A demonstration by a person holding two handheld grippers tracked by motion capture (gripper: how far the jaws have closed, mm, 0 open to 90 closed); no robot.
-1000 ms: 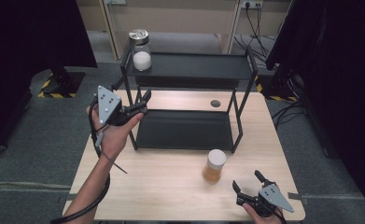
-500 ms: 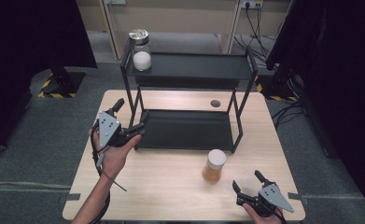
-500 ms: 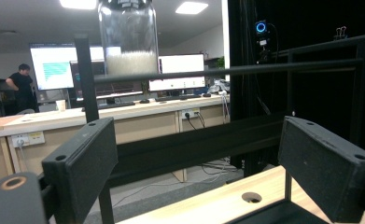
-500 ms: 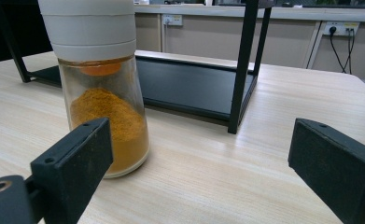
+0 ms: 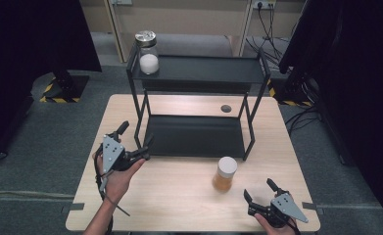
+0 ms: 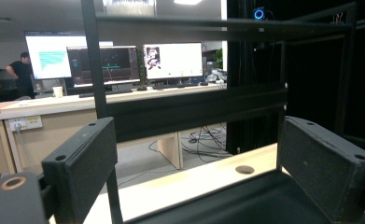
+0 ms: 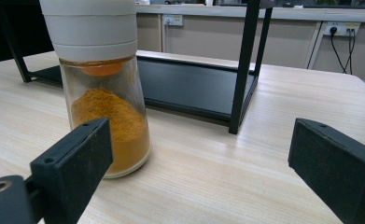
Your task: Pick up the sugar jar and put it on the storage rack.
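The right hand-held gripper (image 5: 260,195) rests low at the near right corner of the light wooden bench (image 5: 179,205), its two black jaws spread wide and holding nothing. Just beyond its jaw tips, slightly to their left, stands the clear glass spice jar with a white cap and orange powder inside (image 5: 225,174); in the right gripper view the same jar (image 7: 103,88) stands upright ahead of the left jaw, near it but apart, so it is off the centre line between the jaws. The left hand-held gripper (image 5: 135,143) is held above the bench at the near left corner of the black two-tier metal rack (image 5: 197,73), jaws also wide and empty; in the left gripper view a rack upright and the lower tier lie between and beyond them. On the upper tier, at its left end, stands a clear glass jar with a metal lid and white contents (image 5: 148,53). Judged from this layout, the work appears to be shelving jars: one jar is already on the rack, and the orange-powder jar remains on the bench, ungrasped. Remaining steps are likely to be centring the right jaws on that jar, closing on it, lifting it and placing it on a tier.
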